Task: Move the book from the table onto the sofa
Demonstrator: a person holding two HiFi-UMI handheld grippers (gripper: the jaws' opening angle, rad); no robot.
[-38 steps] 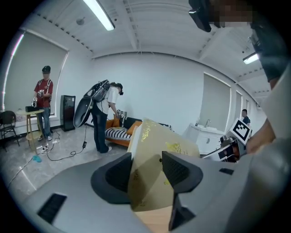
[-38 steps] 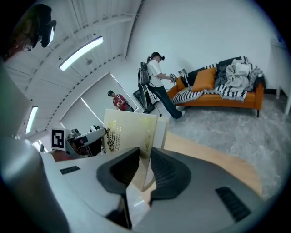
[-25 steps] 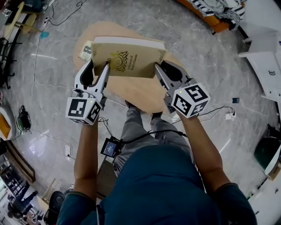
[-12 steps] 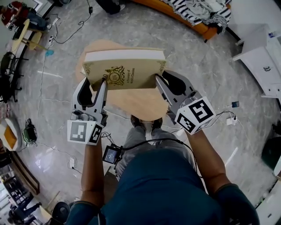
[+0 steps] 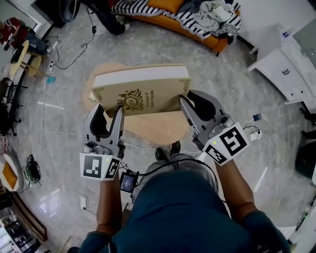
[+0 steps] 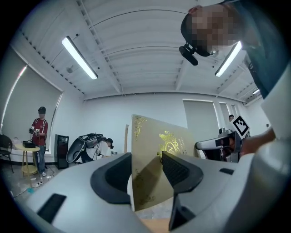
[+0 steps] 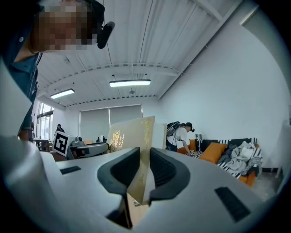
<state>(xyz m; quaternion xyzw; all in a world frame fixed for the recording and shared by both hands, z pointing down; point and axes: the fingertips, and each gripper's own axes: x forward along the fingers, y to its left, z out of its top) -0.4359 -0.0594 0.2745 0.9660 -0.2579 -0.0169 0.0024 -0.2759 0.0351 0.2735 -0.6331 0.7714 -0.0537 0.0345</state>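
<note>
While a sec ago the thick tan hardcover book (image 5: 140, 94) w/ gold print hung closer to the round light-wood table (image 5: 153, 129), it's now higher. It is held roughly level in the air over the tabletop, w/ the white page edge facing away from the person. The left claw (image 5: 109, 109) is clamped on the book's near left corner and the right claw (image 5: 189, 100) on its near right corner. Each gripper view shows the cover pinched btwn its jaws. The orange sofa (image 5: 210, 40) was only partly in frame before. Now it runs along the top edge w/ a striped blanket (image 5: 148, 10) and a heap of clothes (image 5: 212, 12), well apart from the book. The table stands on a grey marble-look floor (image 5: 237, 89). Cables (image 5: 74, 24) trail at left and a white cabinet (image 5: 284, 69) is at right. Other people (image 6: 40, 132) stand in the bkgd of both gripper views.
</note>
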